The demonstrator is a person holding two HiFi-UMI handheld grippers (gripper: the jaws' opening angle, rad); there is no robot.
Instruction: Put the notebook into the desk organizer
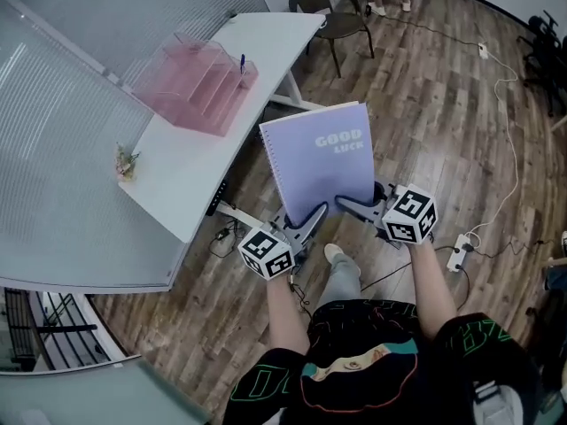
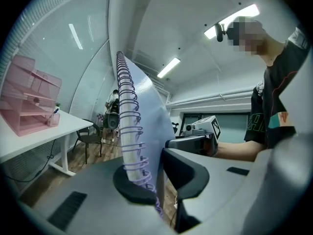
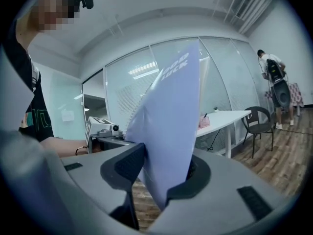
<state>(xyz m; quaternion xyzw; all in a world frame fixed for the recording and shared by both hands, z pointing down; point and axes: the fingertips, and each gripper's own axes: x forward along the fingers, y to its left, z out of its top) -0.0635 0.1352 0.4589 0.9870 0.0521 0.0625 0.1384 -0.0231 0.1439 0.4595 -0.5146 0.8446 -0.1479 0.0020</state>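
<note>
A lilac spiral notebook (image 1: 321,162) marked "GOOD LUCK" is held upright over the wooden floor, apart from the desk. My left gripper (image 1: 317,211) is shut on its lower corner at the spiral side. My right gripper (image 1: 347,204) is shut on the opposite lower corner. The left gripper view shows the wire spiral and the notebook (image 2: 142,126) pinched in my left gripper (image 2: 155,177). In the right gripper view the cover (image 3: 168,126) stands between the pads of my right gripper (image 3: 164,173). The pink see-through desk organizer (image 1: 197,82) stands on the white desk (image 1: 190,175), up and to the left.
A blue pen (image 1: 242,63) sticks out of the organizer. A small plant (image 1: 127,162) sits at the desk's left edge by the glass wall. A dark chair (image 1: 332,11) stands beyond the desk's far end. A power strip (image 1: 461,252) and cables lie on the floor at the right.
</note>
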